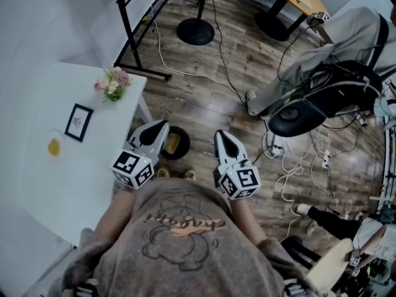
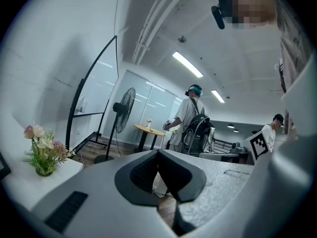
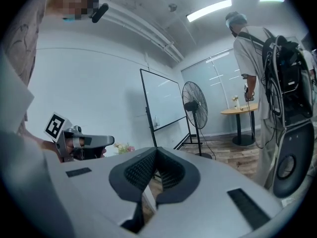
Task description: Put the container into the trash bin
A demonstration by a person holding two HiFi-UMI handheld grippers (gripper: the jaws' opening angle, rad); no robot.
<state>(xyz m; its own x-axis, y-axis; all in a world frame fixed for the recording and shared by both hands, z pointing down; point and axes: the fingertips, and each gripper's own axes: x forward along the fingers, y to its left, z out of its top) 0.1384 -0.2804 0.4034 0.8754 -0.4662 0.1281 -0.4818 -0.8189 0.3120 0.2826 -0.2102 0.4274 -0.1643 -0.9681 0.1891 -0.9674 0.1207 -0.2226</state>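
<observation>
1. Left gripper [image 2: 158, 153]: its dark ribbed pads are pressed together, with nothing between them.
2. Right gripper [image 3: 156, 151]: its pads meet too, and it holds nothing.
3. Both point forward, side by side, before the person's grey printed shirt [image 1: 185, 240].
4. On the wooden floor [image 1: 204, 98] between their tips stands a round black trash bin [image 1: 187, 147]. What looks like the yellowish container [image 1: 172, 143] lies inside it.
5. A white table [image 1: 37, 184] stands just left of the bin.

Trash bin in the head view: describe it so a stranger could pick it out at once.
Right of the white table, on the wood floor, the trash bin shows between the tips of the left hand-held gripper and the right hand-held gripper. It is a small round black tub with something yellowish inside, unlike the flat black fan base farther off.
</observation>
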